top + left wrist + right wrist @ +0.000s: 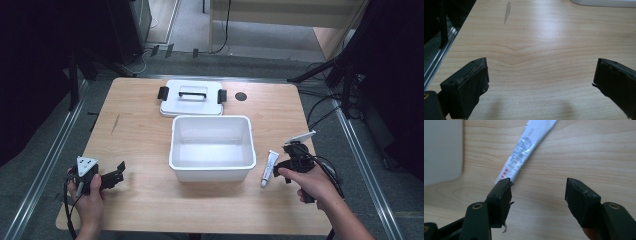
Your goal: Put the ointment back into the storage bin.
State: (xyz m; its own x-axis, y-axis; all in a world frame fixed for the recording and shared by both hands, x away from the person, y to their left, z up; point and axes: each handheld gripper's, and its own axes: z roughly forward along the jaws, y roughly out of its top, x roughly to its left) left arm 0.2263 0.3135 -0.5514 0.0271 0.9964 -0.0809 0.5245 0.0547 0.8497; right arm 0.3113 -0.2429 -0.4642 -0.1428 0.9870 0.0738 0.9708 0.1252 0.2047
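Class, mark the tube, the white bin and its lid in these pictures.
tube (268, 168): high view, middle of its body.
white bin (212, 167): high view, near rim.
lid (172, 106): high view, flat top left of the handle.

Bare table (140, 145) lies open left of the white bin (212, 145), which blocks the centre. Its lid (191, 98) sits just behind. Right of the bin, a tube (269, 167) narrows the gap.

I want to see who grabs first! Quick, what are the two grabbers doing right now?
Left gripper: open, holding nothing, over bare table.
Right gripper: open, holding nothing, next to the white tube.
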